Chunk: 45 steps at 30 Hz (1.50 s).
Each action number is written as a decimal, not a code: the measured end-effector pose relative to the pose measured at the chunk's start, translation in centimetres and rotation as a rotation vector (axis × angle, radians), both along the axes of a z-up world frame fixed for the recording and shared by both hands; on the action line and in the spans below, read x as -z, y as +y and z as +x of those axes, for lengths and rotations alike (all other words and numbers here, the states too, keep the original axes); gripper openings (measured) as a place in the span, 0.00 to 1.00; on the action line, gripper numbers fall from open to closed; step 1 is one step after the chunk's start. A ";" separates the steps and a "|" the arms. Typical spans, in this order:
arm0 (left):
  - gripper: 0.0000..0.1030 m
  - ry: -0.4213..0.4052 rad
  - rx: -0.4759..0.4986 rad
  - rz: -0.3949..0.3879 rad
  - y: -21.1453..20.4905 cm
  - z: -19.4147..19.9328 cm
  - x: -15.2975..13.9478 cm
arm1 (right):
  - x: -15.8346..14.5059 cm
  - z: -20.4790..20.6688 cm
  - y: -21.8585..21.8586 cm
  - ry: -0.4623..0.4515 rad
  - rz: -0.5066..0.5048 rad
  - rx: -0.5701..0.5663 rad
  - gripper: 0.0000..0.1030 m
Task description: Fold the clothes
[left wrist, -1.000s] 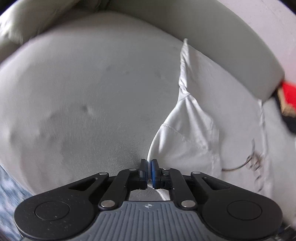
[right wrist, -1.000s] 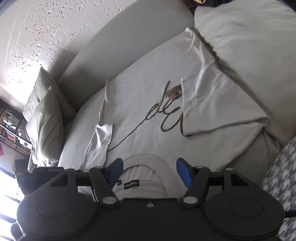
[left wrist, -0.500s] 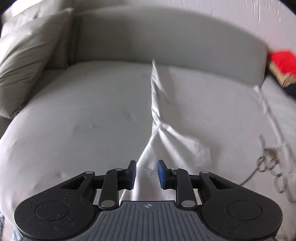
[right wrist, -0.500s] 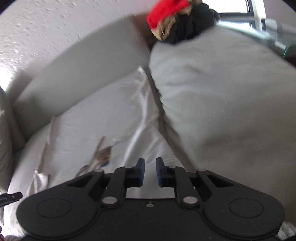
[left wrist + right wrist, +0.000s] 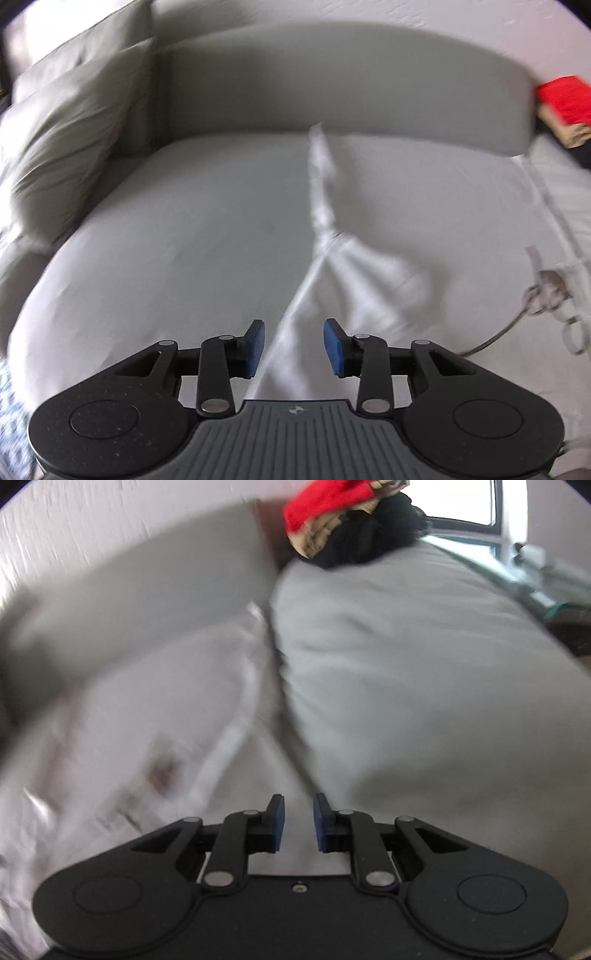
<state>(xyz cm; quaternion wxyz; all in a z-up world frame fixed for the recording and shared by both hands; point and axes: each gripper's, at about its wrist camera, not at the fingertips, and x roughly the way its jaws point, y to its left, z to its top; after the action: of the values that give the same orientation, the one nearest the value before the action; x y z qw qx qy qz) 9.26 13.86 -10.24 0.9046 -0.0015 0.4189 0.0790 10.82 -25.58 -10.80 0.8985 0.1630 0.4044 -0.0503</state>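
Note:
A white garment (image 5: 399, 229) with a dark scripted print (image 5: 546, 299) lies spread on the grey sofa seat (image 5: 184, 229). In the left wrist view its left edge runs from the sofa back down between my fingers. My left gripper (image 5: 293, 347) is open and holds nothing, just above that edge. In the blurred right wrist view the garment (image 5: 155, 720) lies left of a grey cushion (image 5: 424, 686). My right gripper (image 5: 298, 821) has a small gap between its pads and holds nothing, over the garment's right side.
Two grey pillows (image 5: 66, 140) lean at the sofa's left end. A pile of red, tan and black clothes (image 5: 343, 517) sits on the back corner, also in the left wrist view (image 5: 565, 103). A window (image 5: 465, 506) is at the far right.
My left gripper let go of the garment's sleeve and opened wide. My right gripper narrowed from wide open to a small gap and swung right toward the cushion.

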 end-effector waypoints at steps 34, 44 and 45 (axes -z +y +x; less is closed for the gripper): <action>0.41 0.035 0.111 -0.061 -4.6 -8.7 0.7 | -1.2 -7.5 3.3 0.096 0.019 -0.160 0.24; 0.42 0.021 0.211 0.006 -9.6 -8.2 2.3 | -0.7 -8.2 8.2 0.017 0.037 -0.298 0.15; 0.43 0.022 0.216 0.024 -9.8 -8.6 2.6 | -0.4 -8.7 8.3 0.028 0.032 -0.305 0.16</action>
<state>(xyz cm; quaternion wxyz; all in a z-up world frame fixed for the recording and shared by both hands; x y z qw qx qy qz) 0.67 4.06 -12.82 0.9032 0.0555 0.4254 -0.0137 2.17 -17.30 -10.45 0.8874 0.1132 0.4376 0.0907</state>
